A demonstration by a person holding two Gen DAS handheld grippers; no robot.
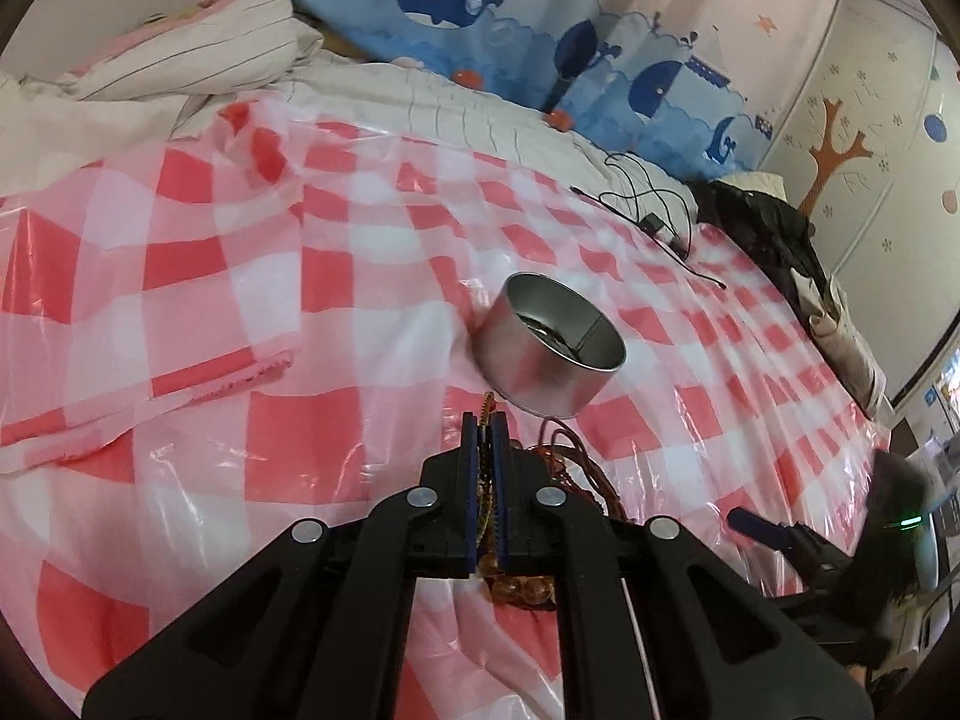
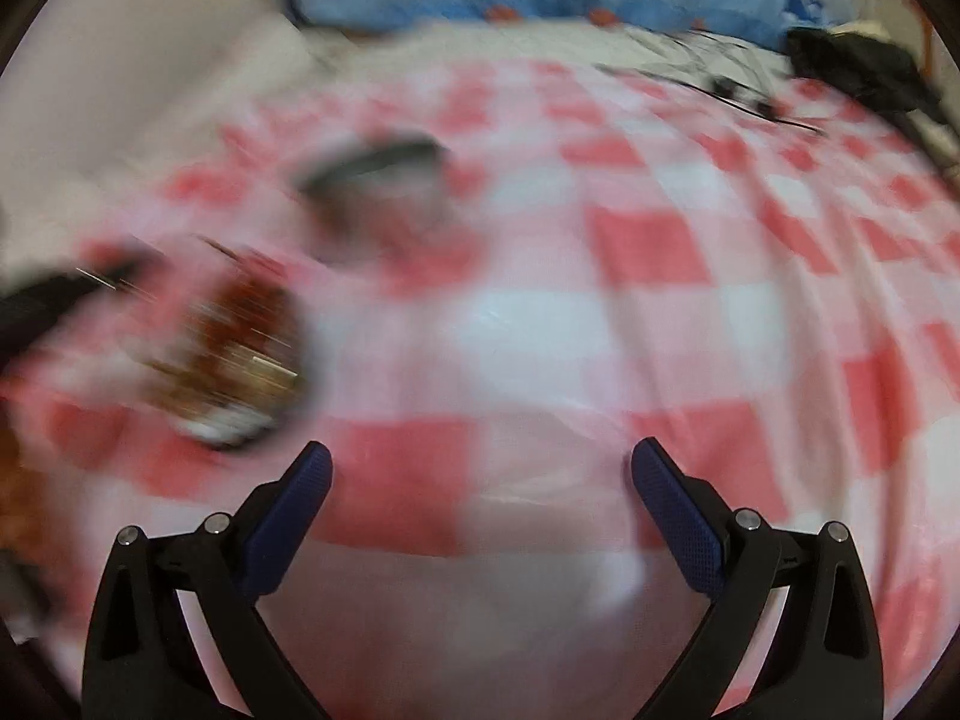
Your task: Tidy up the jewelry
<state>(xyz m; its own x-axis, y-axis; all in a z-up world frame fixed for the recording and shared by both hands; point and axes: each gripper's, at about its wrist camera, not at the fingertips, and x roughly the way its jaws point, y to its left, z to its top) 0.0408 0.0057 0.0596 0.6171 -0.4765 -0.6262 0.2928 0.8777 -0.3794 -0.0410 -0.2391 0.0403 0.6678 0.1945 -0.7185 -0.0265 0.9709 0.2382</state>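
My left gripper (image 1: 487, 420) is shut on a thin gold chain (image 1: 488, 403) whose end sticks out past the blue pads. Under the jaws lies a heap of jewelry: amber beads (image 1: 523, 591) and a red-brown cord (image 1: 569, 450). Just beyond the fingertips an open round metal tin (image 1: 549, 354) sits on the checked cloth. In the right wrist view, which is badly blurred, my right gripper (image 2: 480, 465) stands open above bare cloth with nothing between its fingers. The tin (image 2: 372, 180) and a brown-gold jewelry heap (image 2: 240, 354) lie to its left.
A red-and-white checked plastic cloth (image 1: 360, 312) covers a bed. Rumpled striped bedding (image 1: 198, 60) lies at the back left, black cables (image 1: 648, 204) and dark clothes (image 1: 762, 222) at the back right. A whale-print curtain (image 1: 480, 6) hangs behind.
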